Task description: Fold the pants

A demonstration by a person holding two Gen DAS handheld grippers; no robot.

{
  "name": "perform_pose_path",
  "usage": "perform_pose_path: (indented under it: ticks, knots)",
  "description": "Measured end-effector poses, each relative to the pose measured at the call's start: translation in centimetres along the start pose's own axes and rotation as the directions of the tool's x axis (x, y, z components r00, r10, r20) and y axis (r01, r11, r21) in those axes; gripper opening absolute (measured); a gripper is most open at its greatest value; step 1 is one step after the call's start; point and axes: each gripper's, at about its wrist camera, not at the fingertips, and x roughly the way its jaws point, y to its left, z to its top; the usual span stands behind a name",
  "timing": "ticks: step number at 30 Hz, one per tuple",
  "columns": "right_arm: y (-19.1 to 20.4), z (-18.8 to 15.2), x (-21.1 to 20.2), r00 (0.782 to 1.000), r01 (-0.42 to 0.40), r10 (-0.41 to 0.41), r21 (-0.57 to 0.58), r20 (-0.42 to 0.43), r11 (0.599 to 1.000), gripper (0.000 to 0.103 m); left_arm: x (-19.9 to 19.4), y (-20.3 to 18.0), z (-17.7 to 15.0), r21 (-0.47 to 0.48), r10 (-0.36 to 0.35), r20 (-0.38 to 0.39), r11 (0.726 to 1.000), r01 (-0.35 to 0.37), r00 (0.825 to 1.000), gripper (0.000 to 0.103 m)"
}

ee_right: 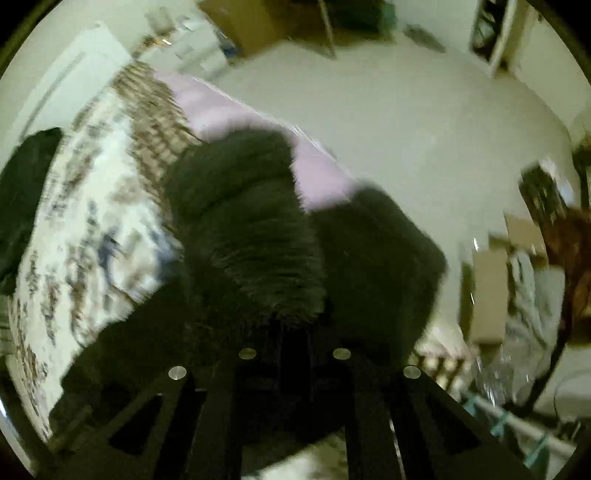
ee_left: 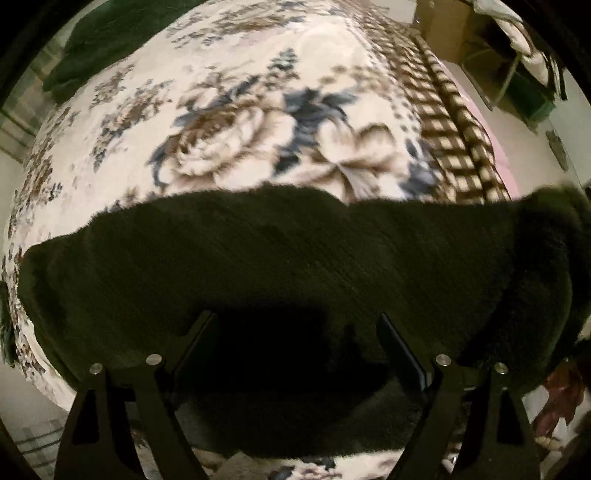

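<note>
The dark green fleece pants (ee_left: 280, 254) lie across the floral blanket (ee_left: 258, 122) in the left wrist view, spread as a wide band. My left gripper (ee_left: 295, 321) is open, its two black fingers (ee_left: 199, 332) resting over the pants with nothing between them. In the right wrist view the pants (ee_right: 258, 240) are bunched and lifted in front of the camera. My right gripper (ee_right: 293, 332) is shut on the pants' fabric, and its tips are hidden in the cloth. The view is blurred by motion.
The blanket covers a bed (ee_right: 229, 110) with a pink sheet edge on the right. Another dark garment (ee_left: 92, 55) lies at the bed's far left. Cardboard boxes (ee_right: 240, 26) and clutter (ee_right: 517, 277) stand on the pale floor (ee_right: 406, 129) beyond the bed.
</note>
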Motion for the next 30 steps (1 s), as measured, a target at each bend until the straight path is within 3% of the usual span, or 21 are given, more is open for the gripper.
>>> perform_pose_path:
  ticks: [1,3,4,5,7,11,15,16,17,19,23,25,28,30]
  knots:
    - [-1.6,-0.5,0.8,0.999,-0.011,0.013,0.041,-0.039,0.999,0.013,0.1,-0.4,-0.3,0.008,-0.002,-0.004,1.000,0.002,1.000,0.087]
    - [-4.6,-1.8,2.6,0.992,-0.027,0.042,0.125,-0.123,0.992,0.028,0.1,-1.1,-0.9,0.022,-0.002,-0.005,1.000,0.002,1.000,0.087]
    - [-5.7,-2.2,2.8,0.989,-0.027,0.048,0.147,-0.137,0.989,0.044,0.1,-1.3,-1.1,0.027,-0.003,-0.007,1.000,0.004,1.000,0.087]
    - [-6.9,-2.8,2.9,0.989,-0.048,0.072,0.180,-0.132,0.983,0.053,0.1,-1.5,-1.4,0.031,-0.006,-0.009,0.999,0.006,1.000,0.087]
    - [-8.9,-3.5,2.2,0.987,-0.108,0.133,0.234,-0.094,0.966,0.060,0.1,-1.9,-1.7,0.038,-0.005,-0.012,0.999,0.006,1.000,0.087]
    - [-10.8,-3.4,0.9,0.985,-0.170,0.175,0.291,0.008,0.942,0.073,0.2,-2.9,-2.0,0.049,-0.006,-0.016,0.999,0.006,1.000,0.087]
    - [-11.3,-1.3,3.8,0.976,-0.195,0.215,0.333,-0.026,0.922,0.076,0.2,-3.4,-2.1,0.046,-0.006,-0.015,0.999,0.007,1.000,0.087]
    - [-11.2,-0.9,5.2,0.976,-0.172,0.207,0.344,-0.065,0.923,0.069,0.4,-3.5,-2.1,0.045,-0.008,-0.016,0.999,0.008,1.000,0.087]
    - [-11.1,-0.7,5.9,0.975,-0.168,0.209,0.354,-0.080,0.920,0.042,0.4,-3.5,-2.1,0.043,-0.009,-0.017,0.999,0.010,1.000,0.087]
    - [-10.5,-0.6,6.3,0.980,-0.138,0.176,0.324,-0.093,0.936,0.013,0.6,-3.6,-2.2,0.041,-0.011,-0.019,0.999,0.012,1.000,0.087]
    - [-8.5,-1.2,2.0,0.999,-0.027,0.022,0.168,0.033,0.985,0.008,0.7,-2.8,-2.6,0.026,-0.022,-0.026,0.999,0.022,0.999,0.087]
    - [-9.2,-1.4,0.1,0.998,-0.013,0.000,0.182,0.067,0.983,0.007,0.7,-2.0,-3.0,0.008,-0.030,-0.032,1.000,0.030,0.999,0.087]
    - [-10.8,-1.4,-0.1,0.999,0.020,-0.026,0.226,0.022,0.974,0.008,1.0,-0.6,-3.6,-0.026,-0.042,-0.048,0.999,0.041,0.998,0.087]
    - [-11.3,-1.5,2.4,0.998,-0.003,0.018,0.238,-0.062,0.971,0.011,1.1,0.6,-4.0,-0.055,-0.058,-0.057,0.997,0.055,0.997,0.087]
